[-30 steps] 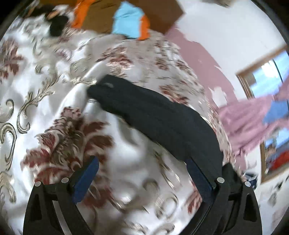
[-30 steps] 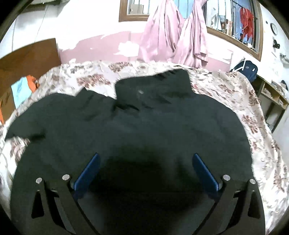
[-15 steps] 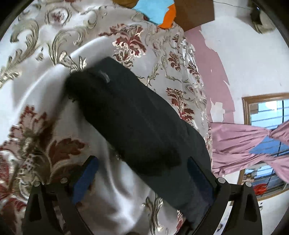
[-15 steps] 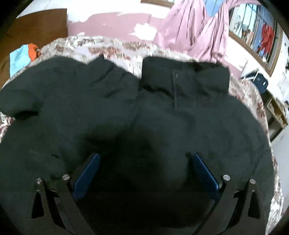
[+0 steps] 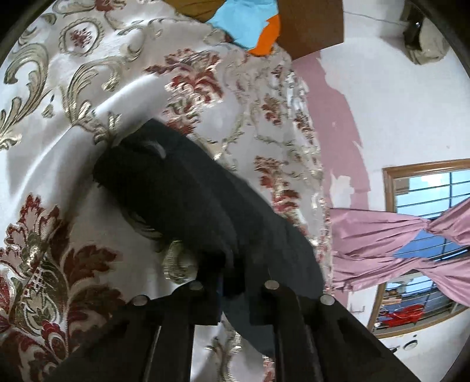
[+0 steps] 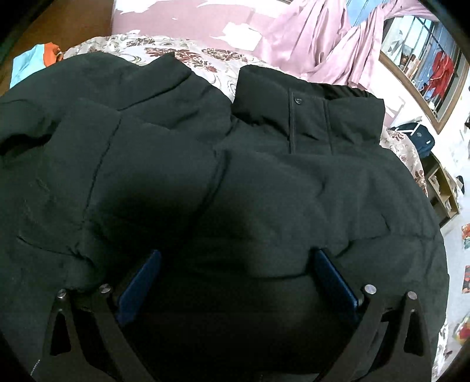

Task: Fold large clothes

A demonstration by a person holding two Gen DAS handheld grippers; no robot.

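Observation:
A large black padded jacket [image 6: 264, 182] lies spread face up on the bed, collar [image 6: 308, 108] at the far side. Its left sleeve [image 5: 182, 202] runs across the floral bedspread in the left wrist view, cuff at the far end. My left gripper [image 5: 235, 282] is shut on the sleeve, the fabric bunched between the close-set jaws. My right gripper [image 6: 235, 264] is open, its blue-padded fingers [image 6: 141, 279] wide apart just above the jacket's chest, with nothing between them.
The bed has a white, gold and red floral bedspread [image 5: 58, 147]. Blue and orange clothes [image 5: 249, 20] lie by a brown headboard [image 5: 311, 26]. Pink curtains [image 6: 323, 44] hang at a window beyond the bed. A shelf unit [image 6: 443, 188] stands at the right.
My left gripper has closed on the black sleeve; it was open around it before. My right gripper has moved in closer over the jacket's chest and stays open.

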